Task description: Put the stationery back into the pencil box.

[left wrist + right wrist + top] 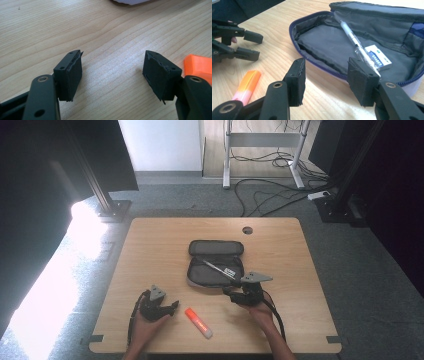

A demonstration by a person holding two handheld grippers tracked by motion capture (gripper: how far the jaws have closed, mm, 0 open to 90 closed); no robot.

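A dark pencil case (216, 265) lies unzipped at the middle of the wooden table (150, 250). Inside it (322, 45) lie a clear pen (352, 37) and a white eraser (378, 57). An orange and pink highlighter (198, 322) rests on the table near the front edge, between my two hands. My left gripper (174, 306) sits low at the front left, open and empty (113, 65), with the highlighter's orange end (200, 65) just beyond one jaw. My right gripper (231, 287) stands open at the case's near rim (327, 72), nothing between its jaws.
A round cable hole (247, 230) sits near the table's far edge. Beyond the table are black stand feet (114, 210), floor cables (270, 195) and a white desk frame (262, 150). Bare wood lies to the case's left and right.
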